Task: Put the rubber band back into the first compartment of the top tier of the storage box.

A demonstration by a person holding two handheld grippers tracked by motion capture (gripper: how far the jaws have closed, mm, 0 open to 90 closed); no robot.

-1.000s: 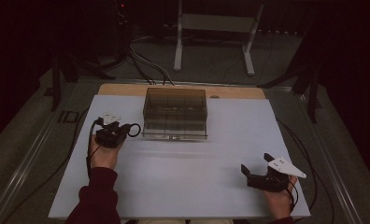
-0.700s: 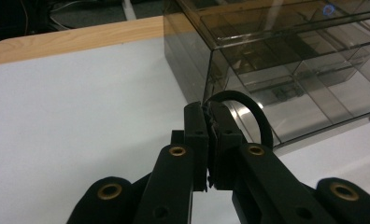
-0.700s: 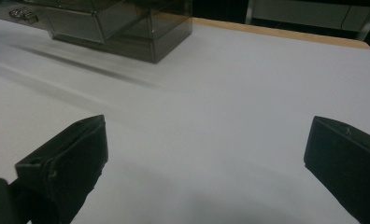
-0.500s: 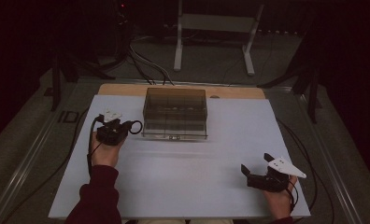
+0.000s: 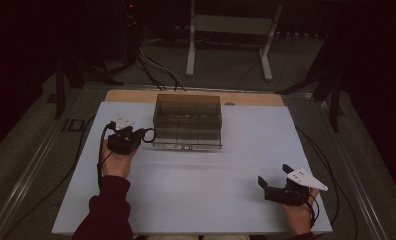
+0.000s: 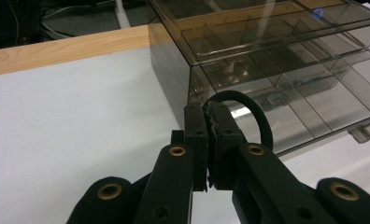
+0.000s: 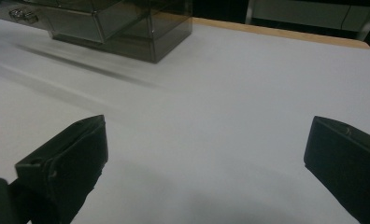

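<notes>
Rubber ring (image 6: pixel 248 112), pinched between the jaws of my left gripper (image 6: pixel 210 140) just beside the clear box (image 5: pixel 187 121), could have slipped from that thin grip, I judged, while my right gripper (image 5: pixel 277 181) sat spread, well apart.

My read: lab or test bay. Dark room, white bench (image 5: pixel 196 195), loose cables (image 5: pixel 156 70) on floor, metal stand (image 5: pixel 231 30) behind.
</notes>
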